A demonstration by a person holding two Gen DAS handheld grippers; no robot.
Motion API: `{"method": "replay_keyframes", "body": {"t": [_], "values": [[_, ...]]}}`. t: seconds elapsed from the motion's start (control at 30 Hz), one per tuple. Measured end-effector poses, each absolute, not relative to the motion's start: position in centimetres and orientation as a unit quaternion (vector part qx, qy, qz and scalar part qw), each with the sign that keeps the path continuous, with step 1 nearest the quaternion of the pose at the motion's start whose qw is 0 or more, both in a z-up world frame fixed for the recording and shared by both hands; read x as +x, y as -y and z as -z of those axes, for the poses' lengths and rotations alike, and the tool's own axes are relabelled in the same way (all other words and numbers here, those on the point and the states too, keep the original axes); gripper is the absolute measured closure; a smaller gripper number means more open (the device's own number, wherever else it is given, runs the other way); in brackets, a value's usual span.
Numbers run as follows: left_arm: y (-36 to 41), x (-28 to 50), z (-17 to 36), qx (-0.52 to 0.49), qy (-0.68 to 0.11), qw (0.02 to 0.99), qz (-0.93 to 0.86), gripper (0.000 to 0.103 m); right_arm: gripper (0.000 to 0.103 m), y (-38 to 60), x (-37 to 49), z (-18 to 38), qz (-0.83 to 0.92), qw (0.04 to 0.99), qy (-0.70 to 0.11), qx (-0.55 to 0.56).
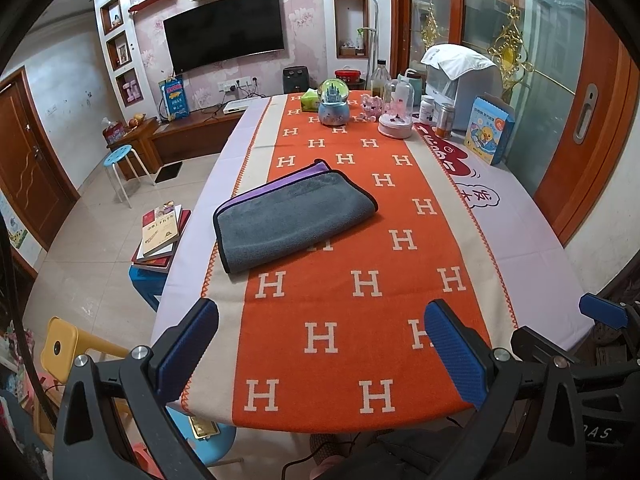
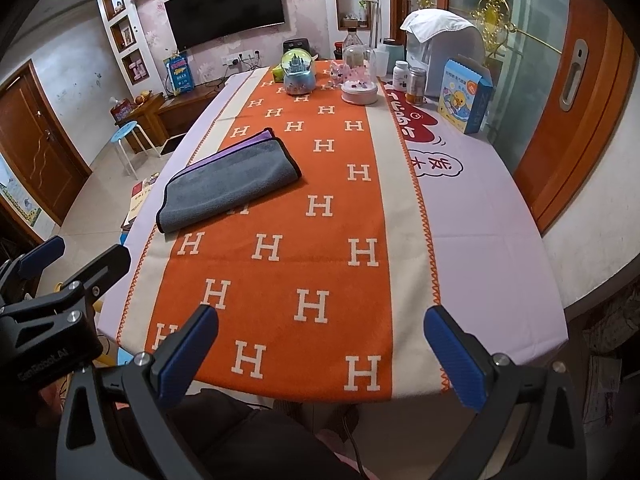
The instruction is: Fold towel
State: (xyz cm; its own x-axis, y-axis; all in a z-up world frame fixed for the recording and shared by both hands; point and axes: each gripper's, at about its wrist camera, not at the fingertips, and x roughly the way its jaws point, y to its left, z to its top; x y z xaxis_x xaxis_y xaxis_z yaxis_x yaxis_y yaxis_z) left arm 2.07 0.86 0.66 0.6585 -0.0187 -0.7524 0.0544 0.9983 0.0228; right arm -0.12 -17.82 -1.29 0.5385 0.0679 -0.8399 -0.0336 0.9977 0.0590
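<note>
A grey towel (image 1: 294, 220) with black edging and a purple underside lies folded flat on the orange H-pattern runner (image 1: 360, 300), left of the table's middle. It also shows in the right wrist view (image 2: 230, 184). My left gripper (image 1: 320, 312) is open and empty above the table's near edge, well short of the towel. My right gripper (image 2: 320, 318) is open and empty, also near the front edge, to the right of the left one. The right gripper shows at the lower right of the left wrist view (image 1: 560, 324); the left gripper shows at the left of the right wrist view (image 2: 76, 254).
At the table's far end stand a snow globe (image 1: 334, 106), a pink glass dome (image 1: 396, 114), bottles and jars (image 1: 444, 120), a white appliance (image 1: 460, 80) and a blue box (image 1: 488, 130). Books (image 1: 160, 236) lie on a stool left of the table.
</note>
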Motion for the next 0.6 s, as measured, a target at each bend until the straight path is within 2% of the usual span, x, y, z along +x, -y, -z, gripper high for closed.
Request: {"method": "replay_keyframes", "body": {"t": [0.6], "values": [[-0.95, 1.82, -0.49, 0.022, -0.414, 0.910, 0.020, 0.001, 0.000, 17.94, -0.07, 1.38, -0.029, 0.876, -0.481, 0.018]]}}
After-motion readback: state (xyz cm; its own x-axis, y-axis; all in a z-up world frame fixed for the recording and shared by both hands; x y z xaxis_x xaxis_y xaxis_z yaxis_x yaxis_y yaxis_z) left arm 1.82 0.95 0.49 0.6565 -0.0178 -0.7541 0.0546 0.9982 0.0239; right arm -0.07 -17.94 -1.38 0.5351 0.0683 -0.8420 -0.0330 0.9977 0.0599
